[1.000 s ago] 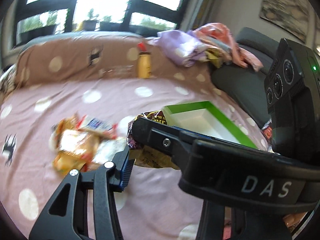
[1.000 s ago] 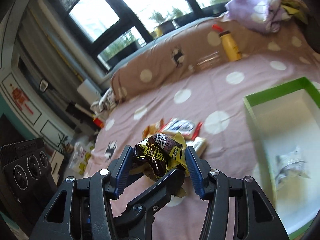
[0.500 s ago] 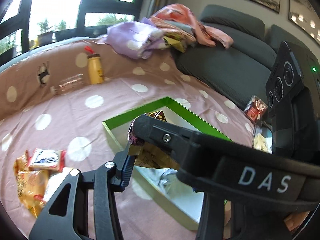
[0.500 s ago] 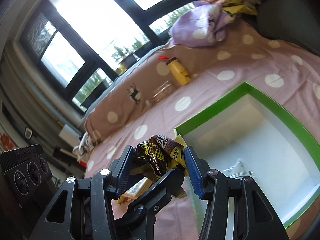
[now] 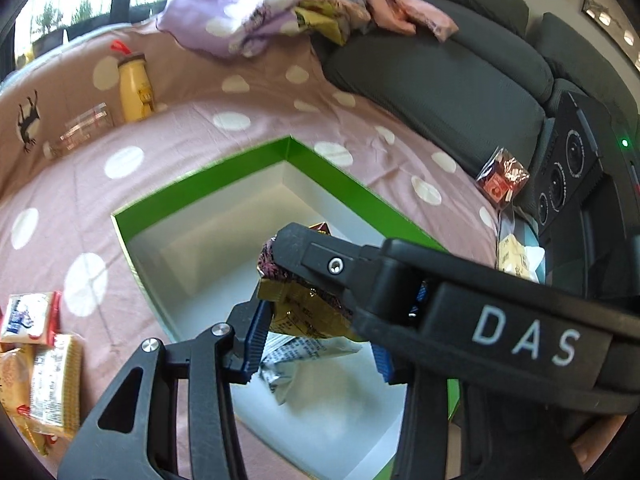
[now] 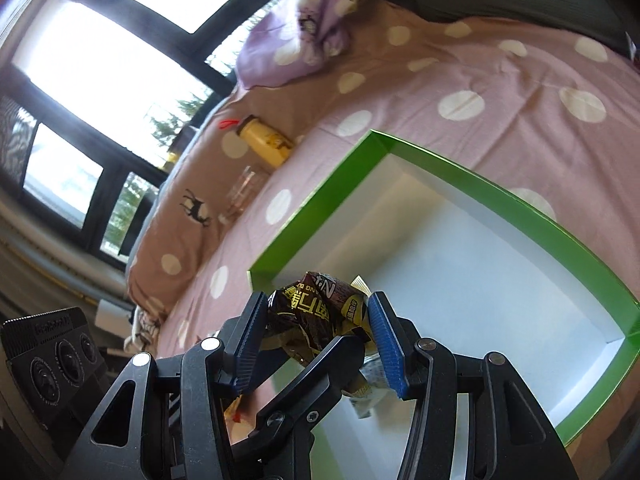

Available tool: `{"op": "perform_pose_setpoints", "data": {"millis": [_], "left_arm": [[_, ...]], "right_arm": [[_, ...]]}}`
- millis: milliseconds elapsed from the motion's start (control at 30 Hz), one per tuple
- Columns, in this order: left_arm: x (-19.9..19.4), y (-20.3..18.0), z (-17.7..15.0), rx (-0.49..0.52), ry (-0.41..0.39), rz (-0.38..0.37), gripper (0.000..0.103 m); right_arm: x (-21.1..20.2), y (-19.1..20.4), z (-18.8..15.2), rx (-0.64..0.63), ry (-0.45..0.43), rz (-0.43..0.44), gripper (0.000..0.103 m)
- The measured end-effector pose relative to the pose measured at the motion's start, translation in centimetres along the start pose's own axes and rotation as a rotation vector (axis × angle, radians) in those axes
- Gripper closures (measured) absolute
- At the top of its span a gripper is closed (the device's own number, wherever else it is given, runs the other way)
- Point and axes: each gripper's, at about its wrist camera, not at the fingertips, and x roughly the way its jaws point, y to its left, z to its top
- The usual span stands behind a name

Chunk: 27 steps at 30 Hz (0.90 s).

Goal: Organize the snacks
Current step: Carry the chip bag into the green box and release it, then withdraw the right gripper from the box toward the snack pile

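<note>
Bed [image 5: 248, 120] with pink dotted sheet carries green box [image 6: 500, 196]. Right tongs [image 6: 318, 338] and left tongs [image 5: 320, 332] both clamped on one dark snack packet [image 6: 316, 312], held over the box; white packet [image 5: 296, 364] lies inside.

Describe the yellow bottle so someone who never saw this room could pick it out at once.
Start at the big pink polka-dot sheet covering the sofa, and follow it back to where it rises under the window. There, beyond the far corner of the green box, stands the yellow bottle. Its red cap and solid colour set it apart from the clear glass lying beside it.
</note>
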Motion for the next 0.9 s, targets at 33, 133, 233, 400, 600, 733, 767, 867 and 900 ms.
{"op": "perform_pose_setpoints", "data": {"millis": [33,133,233,400,600,733,767,867,900], "left_arm": [[0.3,0.0,-0.1,-0.004,0.01,-0.003,0.059],[1.0,0.0,-0.2,-0.012,0.032,-0.013,0.059],[1.4,0.2,-0.2,-0.025,0.05,-0.022,0.059],[1.7,0.1,-0.3,-0.027,0.065,-0.019,0.059],[1.8,0.4,-0.5,-0.048,0.052,-0.03,0.057],[-0.1,0.4,-0.9,-0.034,-0.008,-0.008,0.057],[-0.8,0.5,-1.0,-0.028,-0.025,0.001,0.054],[-3.2,1.2,-1.6,-0.032,-0.076,0.045,0.04],[-4.1,1.5,-1.9,-0.036,-0.092,0.059,0.037]], "right_arm": [[0.2,-0.3,0.1,0.012,0.008,-0.006,0.048],[0.5,-0.9,0.1,0.03,0.023,-0.025,0.048],[0.8,-1.2,0.2,0.045,0.035,-0.037,0.048],[0.9,-1.6,0.1,0.066,0.044,-0.037,0.048],[0.9,-1.6,0.2,0.072,0.036,-0.056,0.048],[0.0,-0.2,0.0,-0.001,-0.009,-0.089,0.048],[-0.4,0.3,-0.2,-0.016,-0.028,-0.089,0.044],[-1.4,1.6,-0.6,-0.062,-0.075,-0.048,0.032],[-1.7,2.1,-0.7,-0.077,-0.087,-0.034,0.031]]}}
